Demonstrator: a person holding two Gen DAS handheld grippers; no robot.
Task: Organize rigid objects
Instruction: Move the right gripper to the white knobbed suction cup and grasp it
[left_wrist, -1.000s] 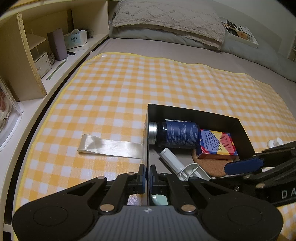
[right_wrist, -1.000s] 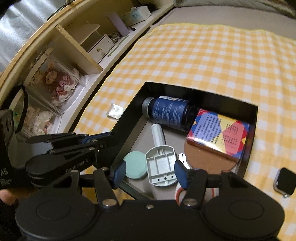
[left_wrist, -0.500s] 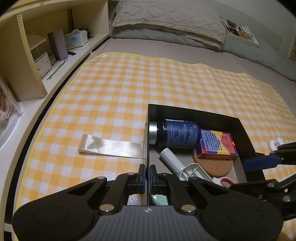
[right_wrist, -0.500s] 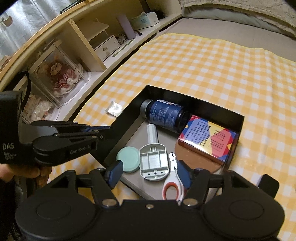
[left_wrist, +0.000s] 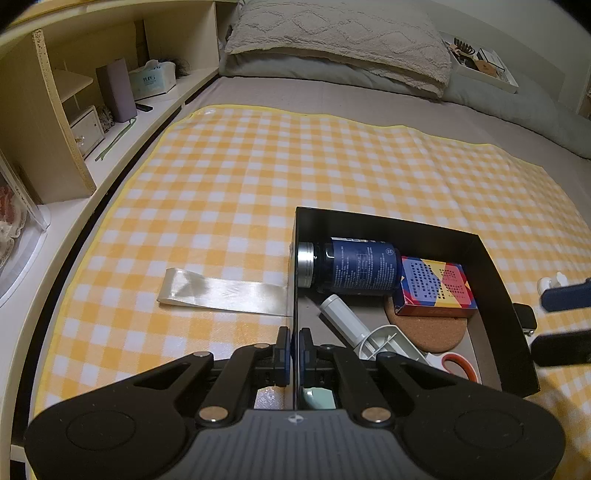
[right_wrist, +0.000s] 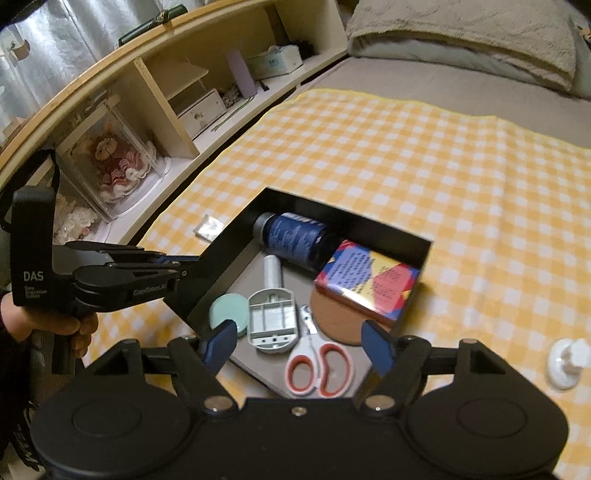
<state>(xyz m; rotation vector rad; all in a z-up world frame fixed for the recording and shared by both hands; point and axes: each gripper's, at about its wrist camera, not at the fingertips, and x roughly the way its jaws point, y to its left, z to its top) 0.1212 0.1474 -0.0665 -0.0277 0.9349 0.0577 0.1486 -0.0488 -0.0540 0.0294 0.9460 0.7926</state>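
Scissors (right_wrist: 318, 363) lie in the tray (left_wrist: 489, 254) — below the right gripper (right_wrist: 300, 343), whose jaws have just been opening, nothing held. Left gripper (left_wrist: 294, 347) is clamped on the tray wall.

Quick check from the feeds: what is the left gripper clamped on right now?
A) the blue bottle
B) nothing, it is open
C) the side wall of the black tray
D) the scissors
C: the left gripper has its pads pressed shut on the thin side wall of the black tray; the scissors and blue bottle lie loose inside.
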